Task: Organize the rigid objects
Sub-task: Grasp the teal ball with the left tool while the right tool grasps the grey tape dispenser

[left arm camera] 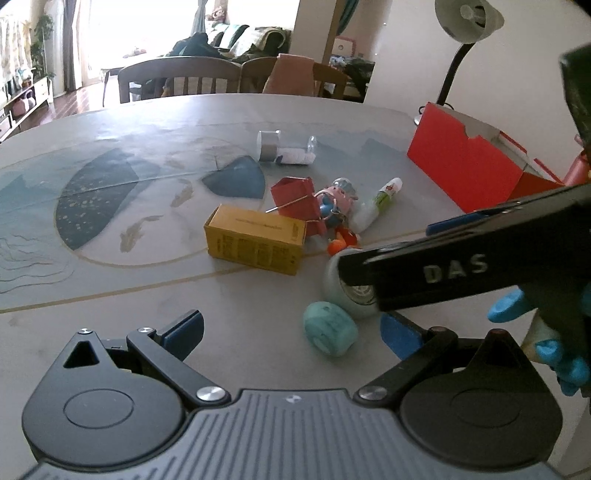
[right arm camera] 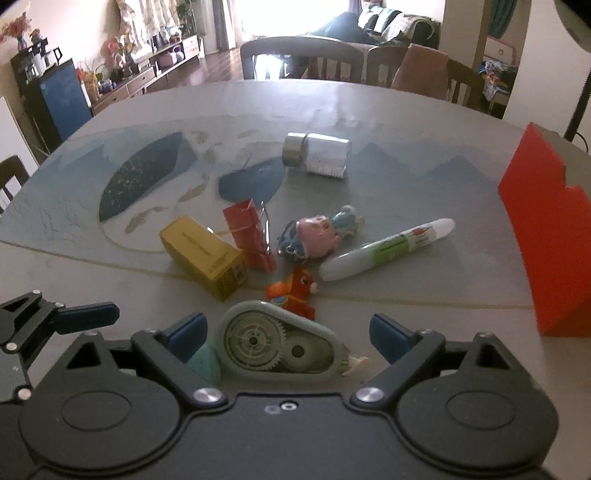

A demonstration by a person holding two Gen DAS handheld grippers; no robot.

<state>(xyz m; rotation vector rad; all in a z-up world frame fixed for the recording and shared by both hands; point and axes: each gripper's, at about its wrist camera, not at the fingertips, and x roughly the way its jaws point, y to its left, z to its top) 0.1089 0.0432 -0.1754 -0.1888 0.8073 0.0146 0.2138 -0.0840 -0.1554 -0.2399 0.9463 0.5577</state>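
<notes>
Small objects lie on the table: a yellow box (left arm camera: 255, 243) (right arm camera: 205, 254), a red clip box (left arm camera: 301, 203) (right arm camera: 249, 236), a pig keychain (left arm camera: 338, 197) (right arm camera: 317, 234), a white-green pen (left arm camera: 376, 205) (right arm camera: 388, 249), an orange toy (right arm camera: 295, 291), a glass jar (left arm camera: 284, 147) (right arm camera: 317, 151), a teal eraser (left arm camera: 330, 328) (right arm camera: 205, 363) and a grey-green correction tape (right arm camera: 277, 341) (left arm camera: 345, 291). My right gripper (right arm camera: 288, 332) is open, its fingers either side of the tape, not touching. My left gripper (left arm camera: 291, 328) is open near the eraser.
An open red cardboard box (left arm camera: 469, 173) (right arm camera: 554, 236) stands at the right. A desk lamp (left arm camera: 461, 33) stands behind it. Chairs (right arm camera: 303, 59) line the table's far edge. The right gripper's body (left arm camera: 480, 258) crosses the left wrist view at right.
</notes>
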